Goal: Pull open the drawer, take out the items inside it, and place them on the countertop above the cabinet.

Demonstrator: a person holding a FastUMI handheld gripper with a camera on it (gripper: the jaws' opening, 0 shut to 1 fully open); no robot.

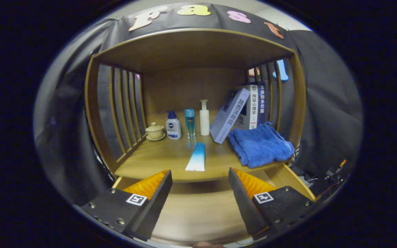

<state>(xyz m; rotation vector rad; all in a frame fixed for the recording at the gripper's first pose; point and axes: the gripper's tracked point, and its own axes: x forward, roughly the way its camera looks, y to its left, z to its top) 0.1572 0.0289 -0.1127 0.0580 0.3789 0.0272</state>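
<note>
My gripper (200, 177) stands open over the pulled-out drawer (198, 206), whose bare wooden floor shows between and below the fingers. Just beyond the fingertips is the front edge of the countertop (164, 158). On it, straight ahead, lies a flat blue-and-white tube (196, 157) pointing away from me. To the right of it a crumpled blue towel (258, 144) rests near the countertop's right front corner. Nothing is held between the fingers.
At the back of the countertop stand a lidded ceramic cup (155, 131), a white-and-blue bottle (173, 126), a clear blue bottle (190, 123) and a white pump bottle (204, 117). Leaning books (234, 113) stand behind the towel. Wooden slats (124, 103) close both sides.
</note>
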